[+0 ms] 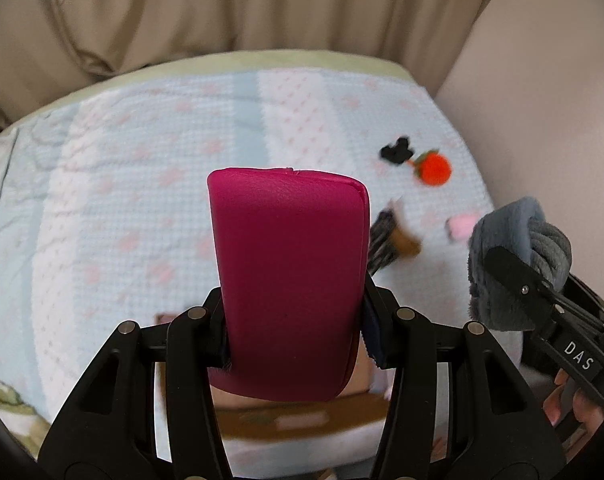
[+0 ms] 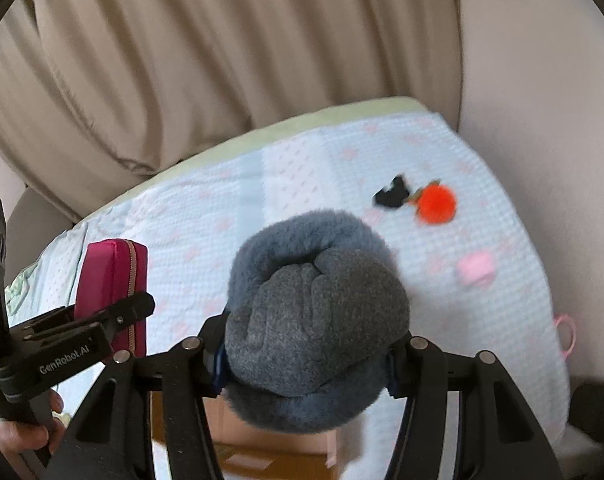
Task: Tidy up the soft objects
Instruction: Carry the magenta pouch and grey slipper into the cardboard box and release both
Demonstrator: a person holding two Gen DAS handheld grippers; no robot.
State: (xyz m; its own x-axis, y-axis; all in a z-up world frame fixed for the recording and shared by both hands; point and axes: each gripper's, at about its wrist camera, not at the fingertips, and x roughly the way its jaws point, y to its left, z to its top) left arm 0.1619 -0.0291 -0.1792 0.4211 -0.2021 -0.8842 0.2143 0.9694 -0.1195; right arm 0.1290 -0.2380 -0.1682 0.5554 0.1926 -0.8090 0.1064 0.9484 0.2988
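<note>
My left gripper (image 1: 293, 320) is shut on a magenta zip pouch (image 1: 289, 272), held upright above the bed; the pouch also shows in the right wrist view (image 2: 111, 292). My right gripper (image 2: 306, 356) is shut on a grey fuzzy glove bundle (image 2: 314, 312), held above the bed to the right of the pouch; the bundle also shows in the left wrist view (image 1: 514, 256). On the blanket lie an orange pompom (image 2: 438, 203), a small black soft piece (image 2: 392, 194) and a pink soft piece (image 2: 476, 268).
The bed has a pale blue and white patterned blanket (image 1: 141, 168). Beige curtains (image 2: 181, 60) hang behind it and a wall (image 2: 542, 140) stands on the right. A cardboard box (image 2: 261, 444) sits below the grippers. A brown striped object (image 1: 394, 240) lies beside the pouch.
</note>
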